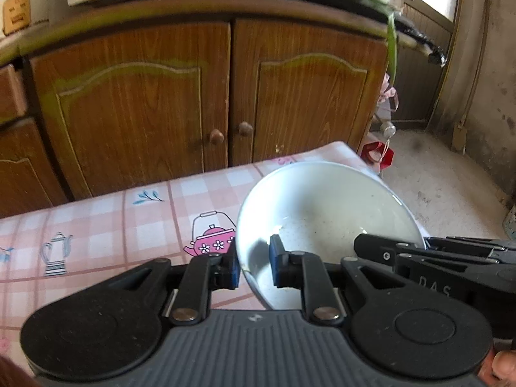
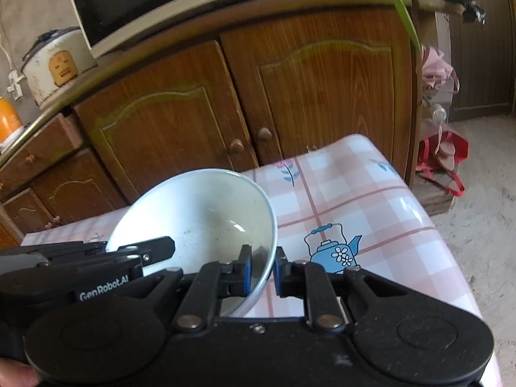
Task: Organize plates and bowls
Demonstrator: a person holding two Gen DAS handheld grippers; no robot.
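A pale, speckled white bowl (image 1: 325,213) fills the lower centre, tilted above the pink checked surface (image 1: 106,225). The left gripper (image 1: 254,266) and right gripper (image 2: 262,271) have their fingers clamped on opposite rims. Wooden cabinet doors (image 1: 206,96) stand behind.

Bowl (image 1: 325,213) over the table (image 1: 113,225); cupboard (image 1: 209,96) behind; microwave (image 2: 154,3) on it.

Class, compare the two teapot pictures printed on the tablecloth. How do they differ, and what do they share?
The pink teapot is pink; the blue teapot is blue. The pink teapot's spout points left in its view; the blue teapot's points right. The pink teapot lies left of the bowl, the blue one right of it. Both have white flowers and hoop handles.
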